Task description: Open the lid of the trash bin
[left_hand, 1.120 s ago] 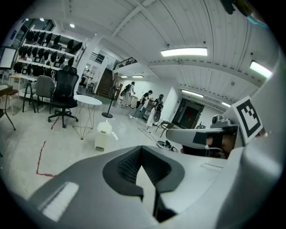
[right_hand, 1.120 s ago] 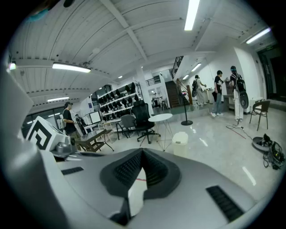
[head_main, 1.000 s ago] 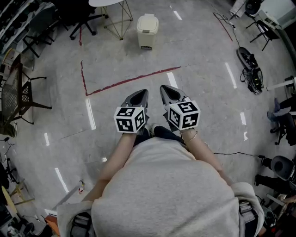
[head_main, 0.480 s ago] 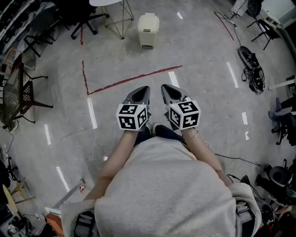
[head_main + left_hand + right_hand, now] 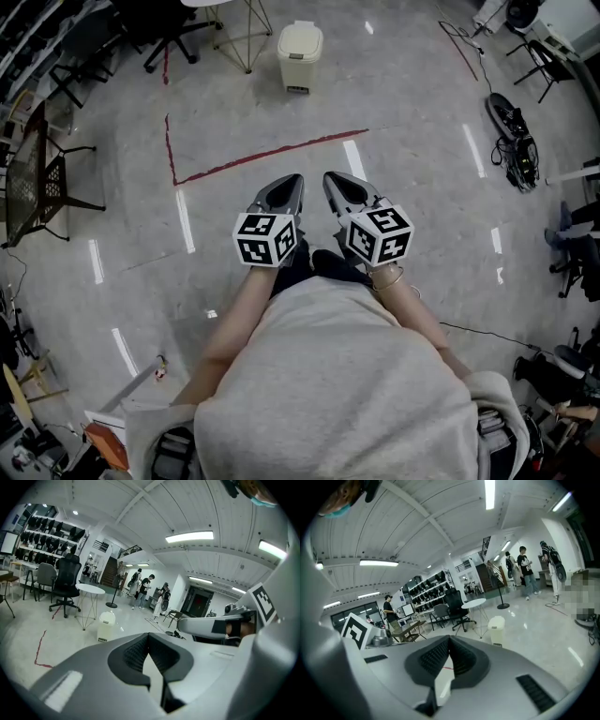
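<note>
- Lattice chair (image 5: 39, 178): dark metal, at the far left edge of the grey floor (image 5: 422, 216) in the head view.
- Office chair (image 5: 65, 581): black, on castors, left of the round table.
- Round table (image 5: 90, 588): white top on thin wire legs, just left of the trash bin.
- Red tape line (image 5: 267, 155): stuck to the floor with one angled corner, running between the trash bin and the two grippers.
- Trash bin (image 5: 300, 54): cream, lid down, standing on the floor at the top centre of the head view. It is beyond the red tape line and well apart from both grippers, and both gripper views show it ahead, past the jaw tips.
- Left gripper (image 5: 289, 184): held in front of the person's body and pointed toward the trash bin. Its jaws are pressed together at the tips with nothing between them.
- Right gripper (image 5: 335, 182): just beside the left gripper and pointed the same way. Its jaws are likewise pressed together at the tips and empty.
- Grey sweater (image 5: 328, 394): on the person, filling the lower centre of the head view.
- Bundle of cables (image 5: 511, 136): dark, lying on the floor at the right.
- Standing people (image 5: 143, 585): a small group far back in the room, seen in the left gripper view.
</note>
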{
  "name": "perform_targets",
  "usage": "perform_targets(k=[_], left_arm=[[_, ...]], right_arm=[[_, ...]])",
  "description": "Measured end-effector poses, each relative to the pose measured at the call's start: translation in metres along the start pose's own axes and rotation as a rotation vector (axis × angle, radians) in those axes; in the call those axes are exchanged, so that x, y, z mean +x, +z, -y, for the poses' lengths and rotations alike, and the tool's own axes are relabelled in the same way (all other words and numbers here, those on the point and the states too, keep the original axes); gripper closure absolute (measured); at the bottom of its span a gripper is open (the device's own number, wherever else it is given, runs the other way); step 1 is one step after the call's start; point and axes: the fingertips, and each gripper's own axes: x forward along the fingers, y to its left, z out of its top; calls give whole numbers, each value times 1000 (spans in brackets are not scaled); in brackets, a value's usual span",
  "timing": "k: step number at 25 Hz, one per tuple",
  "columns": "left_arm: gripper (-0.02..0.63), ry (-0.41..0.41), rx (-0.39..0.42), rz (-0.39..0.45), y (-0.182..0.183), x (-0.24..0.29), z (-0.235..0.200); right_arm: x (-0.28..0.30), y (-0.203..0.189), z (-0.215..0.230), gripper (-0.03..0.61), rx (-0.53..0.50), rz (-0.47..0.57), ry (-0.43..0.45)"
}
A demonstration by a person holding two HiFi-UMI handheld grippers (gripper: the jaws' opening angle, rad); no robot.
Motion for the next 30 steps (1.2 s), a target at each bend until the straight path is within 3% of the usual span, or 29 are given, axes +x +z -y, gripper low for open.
perform_targets(k=[9, 13, 23, 30], left_arm=[[604, 66, -25, -38, -1, 14, -33], [604, 50, -26, -67, 7, 41, -54], [604, -18, 2, -56, 106, 137, -155], [604, -111, 22, -46, 174, 193, -206]], right_arm=[[28, 1, 26, 571, 37, -25, -33], [54, 7, 45, 571, 40, -38, -47], [191, 81, 104, 571, 35, -20, -114], [270, 135, 132, 571, 4, 4, -159]])
